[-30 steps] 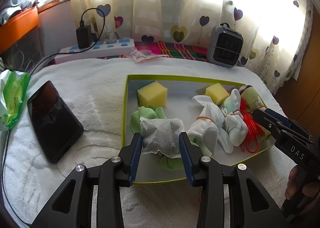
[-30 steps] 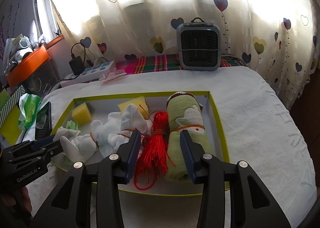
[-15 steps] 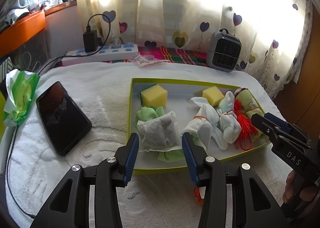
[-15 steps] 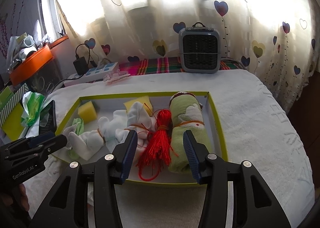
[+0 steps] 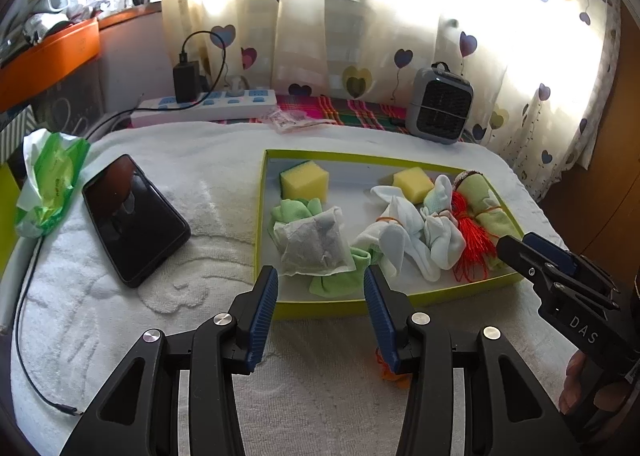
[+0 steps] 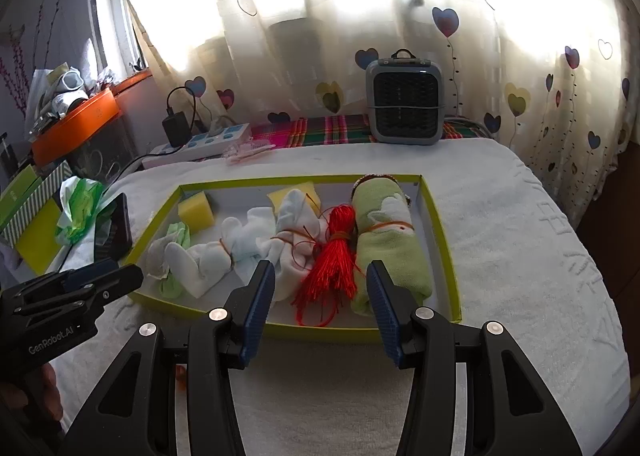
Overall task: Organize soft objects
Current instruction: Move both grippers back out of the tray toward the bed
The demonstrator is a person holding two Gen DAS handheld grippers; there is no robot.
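A shallow yellow-green tray (image 5: 276, 310) (image 6: 444, 244) lies on the white towel. In it are two yellow sponges (image 5: 305, 180) (image 6: 195, 208), a grey-white paper pouch (image 5: 314, 242) on green socks (image 5: 340, 284), tied white socks (image 5: 404, 236) (image 6: 248, 244), a red cord bundle (image 5: 472, 246) (image 6: 334, 256) and a rolled green towel (image 5: 486, 202) (image 6: 384, 232). My left gripper (image 5: 320, 296) is open and empty, just short of the tray's near rim. My right gripper (image 6: 320, 296) is open and empty, before the near rim in front of the red cord.
A black phone (image 5: 134, 218) and a green-white plastic bag (image 5: 50, 180) lie left of the tray. A power strip (image 5: 208, 108) with a charger, a small grey heater (image 5: 438, 110) (image 6: 404, 112) and curtains stand behind. A small orange scrap (image 5: 390, 370) lies on the towel.
Both grippers have pulled back toward me from over the tray. The left gripper has left the paper pouch lying on the green socks in the tray.
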